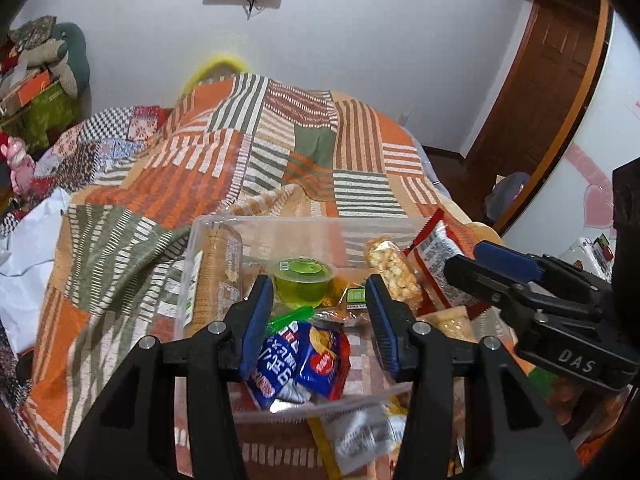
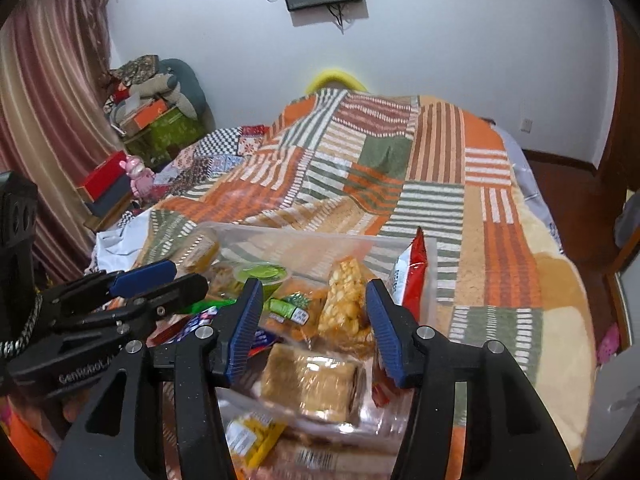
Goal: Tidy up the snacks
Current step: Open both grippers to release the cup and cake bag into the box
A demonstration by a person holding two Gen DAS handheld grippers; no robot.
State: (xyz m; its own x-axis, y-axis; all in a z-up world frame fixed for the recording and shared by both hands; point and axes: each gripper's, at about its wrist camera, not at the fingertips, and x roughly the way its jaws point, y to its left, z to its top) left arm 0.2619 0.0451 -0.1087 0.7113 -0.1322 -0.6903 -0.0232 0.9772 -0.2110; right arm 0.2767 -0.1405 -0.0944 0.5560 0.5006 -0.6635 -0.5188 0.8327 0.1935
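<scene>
A clear plastic bin sits on the bed and holds snacks: a cracker sleeve, a green jelly cup, a popcorn bar, a red-and-white packet and a blue chip bag. My left gripper is open above the blue chip bag, holding nothing. My right gripper is open over the bin, above a wrapped brown pastry and the popcorn bar. Each gripper shows from the side in the other's view.
The bin rests on an orange, green and white patchwork blanket. More packets lie at the near edge. Boxes and soft toys are piled at the left wall. A wooden door is on the right.
</scene>
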